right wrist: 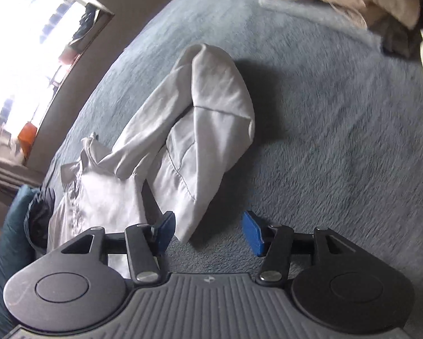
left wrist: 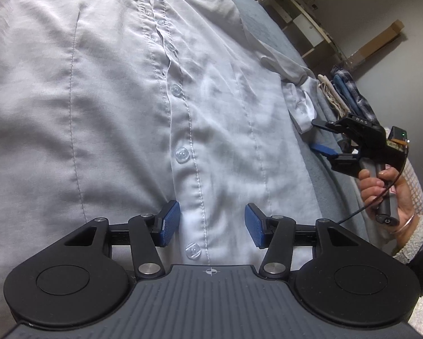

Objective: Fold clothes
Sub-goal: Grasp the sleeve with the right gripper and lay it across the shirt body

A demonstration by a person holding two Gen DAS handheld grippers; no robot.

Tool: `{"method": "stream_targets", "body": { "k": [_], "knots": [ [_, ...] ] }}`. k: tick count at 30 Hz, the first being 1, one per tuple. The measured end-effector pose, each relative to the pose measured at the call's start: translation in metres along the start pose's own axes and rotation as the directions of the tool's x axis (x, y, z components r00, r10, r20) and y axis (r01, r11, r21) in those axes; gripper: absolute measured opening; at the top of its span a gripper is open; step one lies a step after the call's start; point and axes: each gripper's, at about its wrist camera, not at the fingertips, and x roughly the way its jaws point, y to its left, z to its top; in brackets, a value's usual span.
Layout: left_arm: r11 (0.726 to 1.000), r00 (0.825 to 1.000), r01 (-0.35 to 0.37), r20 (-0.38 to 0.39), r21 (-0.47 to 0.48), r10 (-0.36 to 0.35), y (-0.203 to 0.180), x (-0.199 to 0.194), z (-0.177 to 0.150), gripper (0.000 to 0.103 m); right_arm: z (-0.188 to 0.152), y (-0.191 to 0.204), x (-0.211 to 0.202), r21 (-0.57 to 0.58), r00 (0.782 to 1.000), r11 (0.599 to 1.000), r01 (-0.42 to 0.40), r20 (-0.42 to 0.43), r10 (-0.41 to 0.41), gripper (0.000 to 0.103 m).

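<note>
Now | left hand-held gripper parted over shirt | right hand-held gripper apart, empty

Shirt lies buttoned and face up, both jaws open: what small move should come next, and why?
Probably close the right gripper on the sleeve end lying at its jaws, to fold it over the shirt. The sleeve sprawls out on the blanket, and neither it nor the left gripper holds anything.

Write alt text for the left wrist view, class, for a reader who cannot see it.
A white button-up shirt lies spread on a blue-grey blanket, the open left gripper straddling its button placket. At right, a hand holds the open right gripper near the sleeve cuff.
</note>
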Motion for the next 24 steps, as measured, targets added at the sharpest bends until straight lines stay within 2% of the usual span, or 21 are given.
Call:
{"method": "stream_targets", "body": {
  "k": [1, 3, 4, 5, 7, 8, 10, 13, 16, 18, 22, 24],
  "knots": [
    [1.0, 1.0, 0.0, 0.002, 0.0, 0.0, 0.0, 0.0, 0.0, 0.051, -0.003, -0.002, 0.007, 0.026, 1.0, 1.0, -0.013, 0.009, 0.013, 0.056],
    [1.0, 1.0, 0.009, 0.011, -0.011, -0.009, 0.002, -0.002, -0.002, 0.051, -0.008, 0.006, 0.015, -0.011, 0.999, 1.0, -0.016, 0.039, 0.017, 0.056],
    [1.0, 1.0, 0.013, 0.016, -0.017, -0.013, 0.003, -0.003, -0.003, 0.051, -0.01, 0.01, 0.019, -0.033, 0.998, 0.999, -0.016, 0.055, 0.018, 0.046],
    [1.0, 1.0, 0.018, 0.019, -0.024, -0.018, 0.004, -0.003, -0.004, 0.051, -0.011, 0.016, 0.022, -0.063, 0.998, 0.998, 0.003, 0.061, 0.001, 0.028],
    [0.999, 0.999, 0.027, 0.021, -0.034, -0.026, 0.006, -0.005, -0.004, 0.051, -0.003, 0.026, 0.023, -0.13, 0.997, 0.989, 0.065, 0.057, -0.058, 0.007],
    [0.999, 0.999, 0.031, 0.022, -0.038, -0.03, 0.007, -0.005, -0.004, 0.051, 0.002, 0.03, 0.019, -0.152, 0.995, 0.985, 0.082, 0.063, -0.073, 0.006],
    [0.998, 0.999, 0.04, 0.024, -0.045, -0.039, 0.008, -0.006, -0.004, 0.051, 0.018, 0.042, -0.01, -0.22, 0.987, 0.968, 0.118, 0.135, -0.09, 0.004],
    [0.998, 0.998, 0.052, 0.031, -0.044, -0.05, 0.01, -0.006, -0.006, 0.051, 0.042, 0.062, -0.056, -0.318, 0.963, 0.93, 0.182, 0.25, -0.102, 0.004],
    [0.997, 0.998, 0.058, 0.029, -0.042, -0.057, 0.012, -0.006, -0.005, 0.051, 0.072, 0.082, -0.103, -0.396, 0.921, 0.876, 0.274, 0.369, -0.121, 0.004],
    [0.997, 0.998, 0.061, 0.027, -0.047, -0.06, 0.012, -0.006, -0.005, 0.052, 0.095, 0.091, -0.127, -0.402, 0.892, 0.855, 0.328, 0.43, -0.14, 0.004],
    [0.997, 0.998, 0.062, 0.029, -0.048, -0.06, 0.012, -0.006, -0.006, 0.052, 0.129, 0.094, -0.157, -0.345, 0.876, 0.888, 0.304, 0.468, -0.117, 0.004],
    [0.997, 0.998, 0.057, 0.028, -0.044, -0.056, 0.011, -0.006, -0.005, 0.052, 0.142, 0.09, -0.165, -0.288, 0.882, 0.929, 0.234, 0.464, -0.078, 0.004]
  ]
}}
